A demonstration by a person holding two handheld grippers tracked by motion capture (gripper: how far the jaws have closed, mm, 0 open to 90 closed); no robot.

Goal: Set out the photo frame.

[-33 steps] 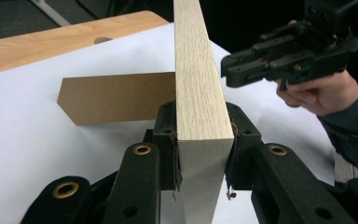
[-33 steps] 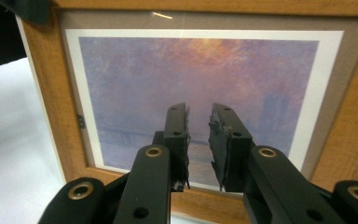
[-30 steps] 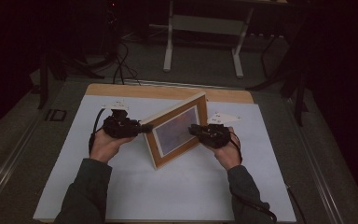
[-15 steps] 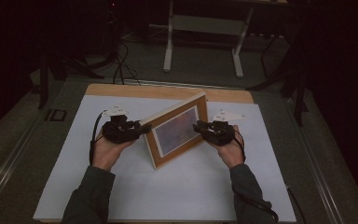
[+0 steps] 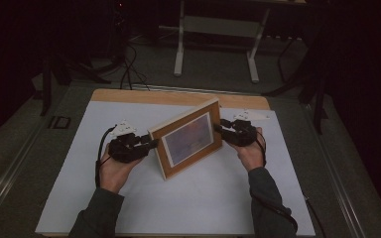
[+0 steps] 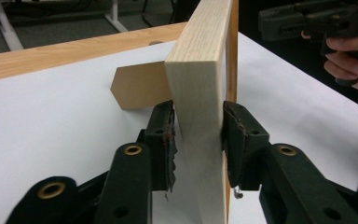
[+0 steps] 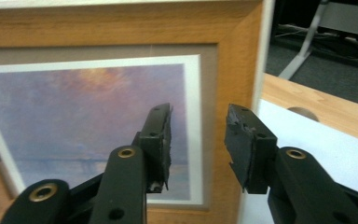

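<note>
White-papered tabletop [image 5: 79,198] in dim room: framed picture [image 5: 188,139] upright mid-sheet, left hand-held gripper [image 6: 198,135] clamped on its wooden edge, right hand-held gripper [image 7: 198,140] apart at the front. Likely rigid, glazing fragile; best gripped by frame edges.

Frame [image 6: 200,93]: upright on the table [image 5: 218,198], its edge between the left gripper [image 6: 198,140] jaws.
Stand flap [image 6: 137,84]: behind the frame, beyond the left jaw, foot on the table.
Right gripper [image 7: 198,140]: frame front just ahead of its parted jaws.
</note>
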